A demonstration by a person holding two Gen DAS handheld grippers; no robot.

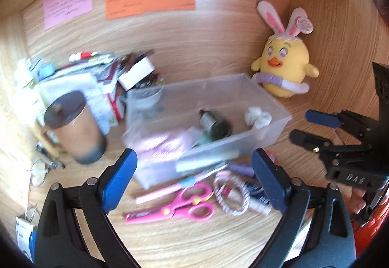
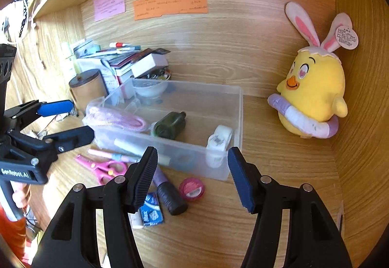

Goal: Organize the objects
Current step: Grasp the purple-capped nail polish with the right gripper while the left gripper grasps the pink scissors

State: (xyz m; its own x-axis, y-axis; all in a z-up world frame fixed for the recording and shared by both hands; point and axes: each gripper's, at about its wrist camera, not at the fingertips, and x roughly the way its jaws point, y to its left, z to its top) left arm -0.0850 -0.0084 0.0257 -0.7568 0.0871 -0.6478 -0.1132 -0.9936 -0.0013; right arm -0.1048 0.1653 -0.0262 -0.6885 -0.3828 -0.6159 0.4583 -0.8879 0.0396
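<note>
A clear plastic bin (image 1: 272, 100) (image 2: 239, 107) sits mid-desk. It holds a dark green bottle (image 1: 215, 122) (image 2: 170, 125), a white tape dispenser (image 2: 218, 140), a pink pouch (image 2: 116, 118) and a white pen. In front of it lie pink scissors (image 1: 175, 210) (image 2: 102, 167), a pink pen (image 1: 158, 193), a patterned ring (image 1: 231, 191), a purple-black tube (image 2: 169, 195), a pink round tin (image 2: 192, 189) and a blue packet (image 2: 152, 212). My left gripper (image 1: 194, 180) is open above the scissors. My right gripper (image 2: 192, 170) is open before the bin.
A yellow chick plush (image 1: 284, 66) (image 2: 313, 95) leans in the right corner. A brown cup with a dark lid (image 1: 75, 127) (image 2: 86, 88) stands left of the bin. A pile of books and boxes (image 1: 97, 78) fills the back left. Sticky notes (image 2: 170, 4) hang on the back wall.
</note>
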